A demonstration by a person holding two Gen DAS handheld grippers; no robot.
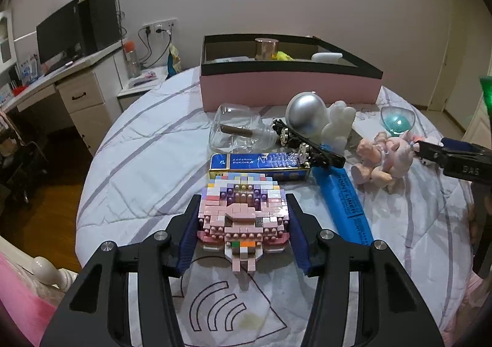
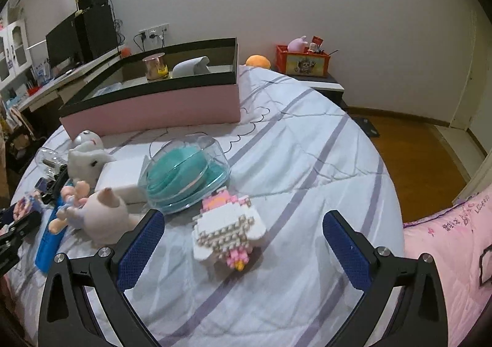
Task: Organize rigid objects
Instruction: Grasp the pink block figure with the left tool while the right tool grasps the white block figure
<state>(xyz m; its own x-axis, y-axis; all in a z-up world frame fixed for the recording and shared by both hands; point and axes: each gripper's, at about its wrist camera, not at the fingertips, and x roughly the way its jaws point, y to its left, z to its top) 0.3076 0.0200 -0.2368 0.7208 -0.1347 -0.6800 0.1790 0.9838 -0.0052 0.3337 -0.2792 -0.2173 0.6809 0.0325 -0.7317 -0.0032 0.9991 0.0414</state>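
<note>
**Left gripper on pink block figure; right gripper wide over white block figure**

My left gripper (image 1: 243, 221) is closed onto the pink block figure (image 1: 243, 211): both blue pads press its sides, and the figure sits between them over the bed (image 1: 138, 144) quilt. Whether it is lifted clear of the quilt I cannot tell.

Just beyond it, touching or nearly so, lies the blue tin (image 1: 258, 164), long side across. A blue pen box (image 1: 344, 202) runs near-to-far on the right of the figure. A black strap with metal studs (image 1: 307, 144) lies diagonally over the far end of both. Farther off: a clear glass bottle (image 1: 240, 130) on its side, a silver ball (image 1: 304, 113), a white plush (image 1: 336, 122). The pink storage box (image 1: 289, 88) with black rim stands at the far side of the bed, a copper-coloured cup (image 1: 266, 49) inside.

My right gripper (image 2: 243, 242) is spread wide, holding nothing. The white block figure (image 2: 229, 230) lies on the quilt between and just beyond the fingers, touching neither. Just beyond it sits a clear case with teal contents (image 2: 184, 178); left of that a pink doll (image 2: 92, 208) lies beside a white card box (image 2: 123, 178). In the left wrist view the right gripper's tip is at the doll's right side; contact unclear
</note>
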